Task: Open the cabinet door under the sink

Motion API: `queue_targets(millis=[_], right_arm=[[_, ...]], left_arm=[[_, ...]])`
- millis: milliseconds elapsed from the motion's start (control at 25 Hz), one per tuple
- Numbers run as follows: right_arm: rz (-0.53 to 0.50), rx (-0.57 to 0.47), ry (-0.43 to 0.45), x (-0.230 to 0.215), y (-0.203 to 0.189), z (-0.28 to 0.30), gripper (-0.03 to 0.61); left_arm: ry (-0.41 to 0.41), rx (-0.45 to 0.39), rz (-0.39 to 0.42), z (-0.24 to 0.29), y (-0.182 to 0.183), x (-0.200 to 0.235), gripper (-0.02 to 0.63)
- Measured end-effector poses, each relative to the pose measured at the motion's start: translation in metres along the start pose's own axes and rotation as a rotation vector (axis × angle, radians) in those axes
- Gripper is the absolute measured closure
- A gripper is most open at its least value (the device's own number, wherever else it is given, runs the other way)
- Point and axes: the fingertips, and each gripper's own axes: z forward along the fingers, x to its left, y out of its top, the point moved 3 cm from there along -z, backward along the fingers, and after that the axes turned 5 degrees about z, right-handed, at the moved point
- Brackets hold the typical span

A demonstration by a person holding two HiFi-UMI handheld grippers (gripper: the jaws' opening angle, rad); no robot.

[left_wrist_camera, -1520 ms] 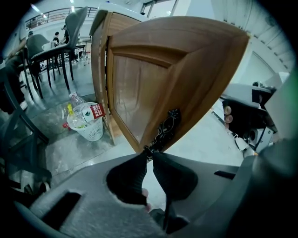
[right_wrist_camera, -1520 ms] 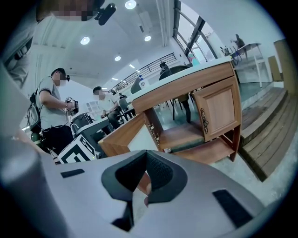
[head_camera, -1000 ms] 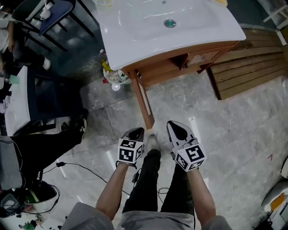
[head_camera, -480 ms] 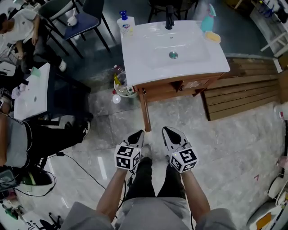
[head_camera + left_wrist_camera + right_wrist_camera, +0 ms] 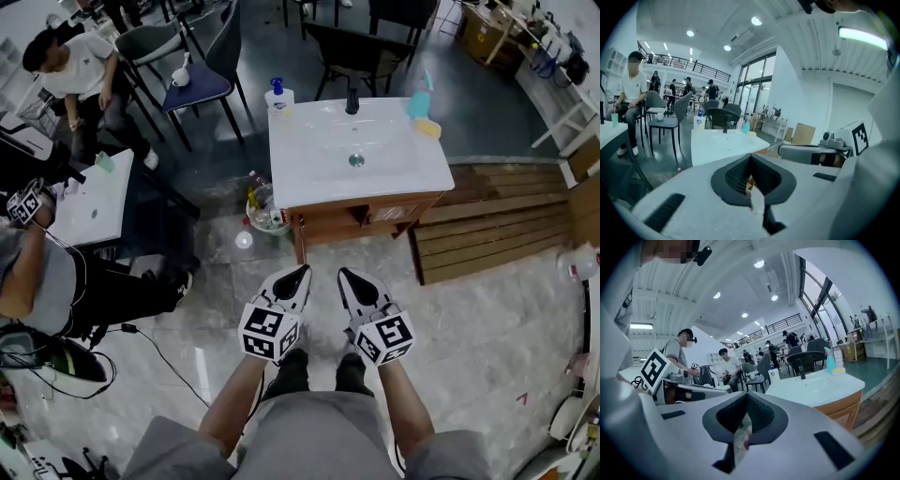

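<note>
Your left gripper (image 5: 300,272) and right gripper (image 5: 345,275) have jaws pressed together, holding nothing; soap bottle (image 5: 277,95) at sink's (image 5: 319,180) back-left corner.

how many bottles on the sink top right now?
2. A white pump bottle stands at the back-left corner of the sink top; a teal spray bottle stands at back right, beside a yellow sponge. None looks hidden.

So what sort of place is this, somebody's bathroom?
Probably not a home: it looks like a large open hall or workspace. The sink cabinet stands alone among chairs and a seated person, with a railed balcony above.
</note>
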Motion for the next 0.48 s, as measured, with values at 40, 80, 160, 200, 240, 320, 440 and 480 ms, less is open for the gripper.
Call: queue_targets(millis=[40, 80, 160, 200, 240, 320, 440, 480], right_arm=[[-0.012, -0.019, 0.006, 0.003, 0.011, -0.002, 0.572], [-0.024, -0.037, 0.011, 0.007, 0.021, -0.005, 0.571], [-0.054, -0.069, 0.026, 0.016, 0.041, -0.011, 0.571], [-0.07, -0.083, 0.035, 0.02, 0.052, -0.014, 0.571], [-0.084, -0.098, 0.043, 0.023, 0.061, -0.016, 0.571], [-0.105, -0.124, 0.05, 0.029, 0.079, -0.02, 0.572], [-0.133, -0.159, 0.053, 0.036, 0.098, -0.027, 0.572], [-0.147, -0.167, 0.055, 0.039, 0.104, -0.029, 0.572]], left_arm=[[-0.001, -0.026, 0.013, -0.002, 0.012, -0.003, 0.607], [-0.002, -0.05, 0.025, -0.006, 0.024, -0.006, 0.607], [-0.004, -0.093, 0.044, -0.014, 0.045, -0.013, 0.607], [-0.004, -0.114, 0.054, -0.018, 0.055, -0.017, 0.607], [-0.005, -0.133, 0.065, -0.021, 0.064, -0.02, 0.607], [-0.005, -0.165, 0.085, -0.028, 0.079, -0.026, 0.607], [-0.005, -0.209, 0.104, -0.036, 0.097, -0.034, 0.607], [-0.006, -0.224, 0.108, -0.039, 0.103, -0.036, 0.607]])
